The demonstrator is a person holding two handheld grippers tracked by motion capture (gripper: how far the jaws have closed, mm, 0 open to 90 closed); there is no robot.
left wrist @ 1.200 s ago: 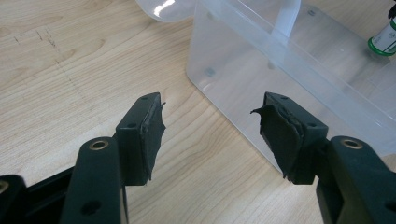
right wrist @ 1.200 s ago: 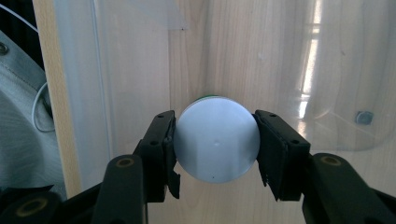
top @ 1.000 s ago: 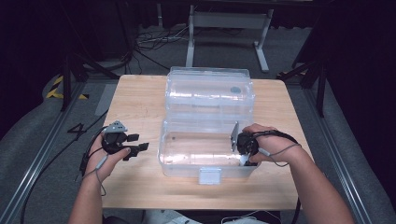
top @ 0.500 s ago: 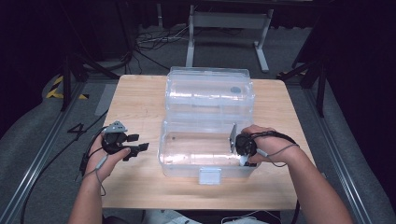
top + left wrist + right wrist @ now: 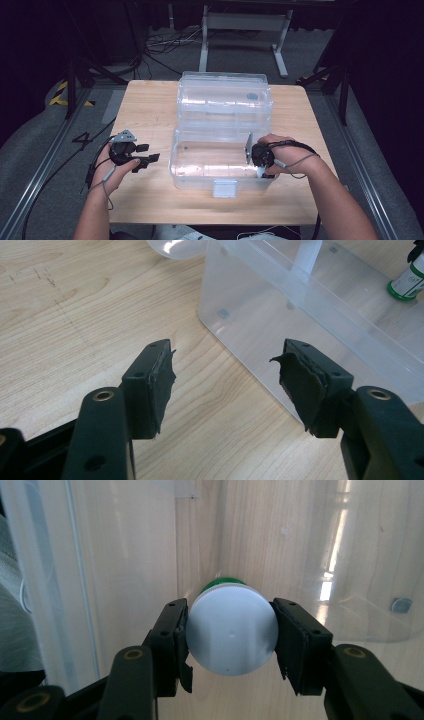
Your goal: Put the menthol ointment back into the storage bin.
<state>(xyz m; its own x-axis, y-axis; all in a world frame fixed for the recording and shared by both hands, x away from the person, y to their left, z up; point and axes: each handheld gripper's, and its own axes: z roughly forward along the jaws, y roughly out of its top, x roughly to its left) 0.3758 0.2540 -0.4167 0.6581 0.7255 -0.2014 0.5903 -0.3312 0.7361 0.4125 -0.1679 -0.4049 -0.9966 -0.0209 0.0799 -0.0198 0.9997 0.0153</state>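
The right tool (image 5: 230, 630) pinches a small bottle (image 5: 232, 636) by its white cap, one jaw pressed to each side. The bottle's long axis runs straight away from the tool, down toward the floor of the clear plastic box (image 5: 200, 172), at the box's right end. The left tool (image 5: 227, 372) hangs spread and empty over the bench (image 5: 145, 115) just left of the box, farther from the bottle.
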